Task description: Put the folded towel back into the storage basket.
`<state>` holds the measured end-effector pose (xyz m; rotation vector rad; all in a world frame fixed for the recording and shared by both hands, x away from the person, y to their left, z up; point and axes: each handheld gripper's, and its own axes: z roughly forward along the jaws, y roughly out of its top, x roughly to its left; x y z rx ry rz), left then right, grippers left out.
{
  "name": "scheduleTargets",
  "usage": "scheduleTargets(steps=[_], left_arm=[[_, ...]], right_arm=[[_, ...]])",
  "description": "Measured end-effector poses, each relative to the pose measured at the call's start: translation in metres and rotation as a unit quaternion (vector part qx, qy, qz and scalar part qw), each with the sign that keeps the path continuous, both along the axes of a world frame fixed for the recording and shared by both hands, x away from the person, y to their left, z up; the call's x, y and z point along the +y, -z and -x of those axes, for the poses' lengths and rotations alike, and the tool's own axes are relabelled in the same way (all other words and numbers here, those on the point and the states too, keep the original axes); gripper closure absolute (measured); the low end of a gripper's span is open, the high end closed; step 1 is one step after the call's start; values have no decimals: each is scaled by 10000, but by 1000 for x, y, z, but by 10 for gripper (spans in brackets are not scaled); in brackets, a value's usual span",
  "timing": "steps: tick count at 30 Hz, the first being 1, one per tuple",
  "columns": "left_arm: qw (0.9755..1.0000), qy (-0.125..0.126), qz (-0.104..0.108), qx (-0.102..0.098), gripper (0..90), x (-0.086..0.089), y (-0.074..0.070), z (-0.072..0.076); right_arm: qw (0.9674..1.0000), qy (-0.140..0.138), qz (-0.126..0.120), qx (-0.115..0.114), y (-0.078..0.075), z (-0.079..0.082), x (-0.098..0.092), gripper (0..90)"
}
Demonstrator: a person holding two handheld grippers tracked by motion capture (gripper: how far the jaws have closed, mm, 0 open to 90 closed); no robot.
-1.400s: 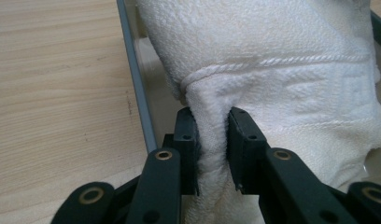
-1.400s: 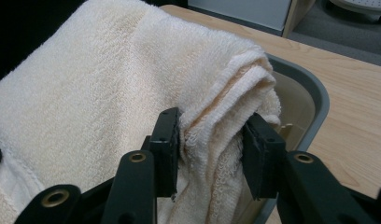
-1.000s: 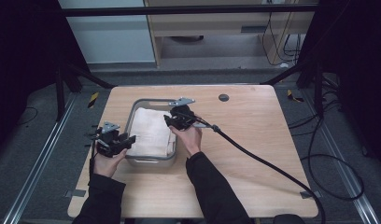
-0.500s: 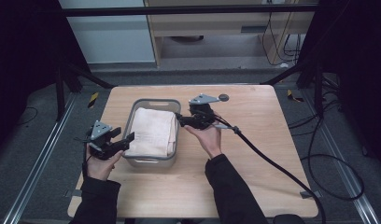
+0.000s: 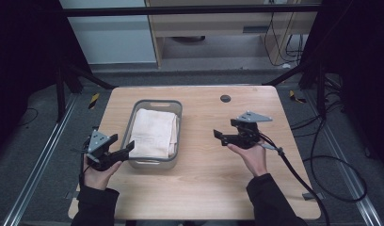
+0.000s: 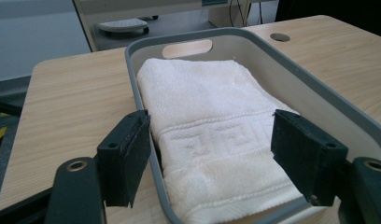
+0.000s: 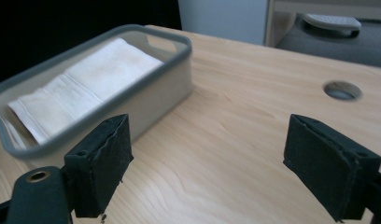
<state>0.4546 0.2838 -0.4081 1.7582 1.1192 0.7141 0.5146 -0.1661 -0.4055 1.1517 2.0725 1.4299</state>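
We see the left hand-held gripper [image 5: 116, 149] at the left, held in the person's left hand [image 5: 99, 170] over the near left part of the light wooden bench [image 5: 213, 188]. Its jaws stand wide apart with nothing between them, pointing at the near left corner of the grey rectangular plastic basket [image 5: 155, 162]; one tip lies just beside the basket's rim. In the left gripper view the left pad [image 6: 125, 156] sits outside the basket's wall [image 6: 282, 70] and the right pad [image 6: 307, 156] over its near end.

The basket stands left of the bench's middle, its long axis running from the near edge toward the far edge, with a handle slot in each short wall. Inside it lies a folded white terry towel [image 5: 155, 132], flat, its long axis matching the basket's and its woven border band across the near end [image 6: 216, 137].

To the right of the basket the bench top is bare wood. The right hand-held gripper [image 5: 225, 136] hovers there in the right hand [image 5: 251, 155], well apart from the basket, its jaws spread and gripping nothing, pointing left toward the basket. A black cable [image 5: 298, 174] trails from it off the near right edge. A round hole [image 5: 225, 98] sits near the far edge.
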Motion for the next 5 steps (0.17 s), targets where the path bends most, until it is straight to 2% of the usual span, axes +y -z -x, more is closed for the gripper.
scheduleTargets(steps=[1,2,3,5], left_arm=[[10000,-2,6,-12,280,2,1,3],[10000,-9,19,-8,280,4,2,5],[10000,-13,37,-9,280,6,3,6],[10000,-33,27,7,282,11,7,11]], right_arm=[[10000,32,-2,-1,3,2,-6,157],[9998,173,-30,17,10,9,-23,159],[9998,173,-30,17,10,9,-23,159],[9996,275,-115,15,16,15,-37,161]])
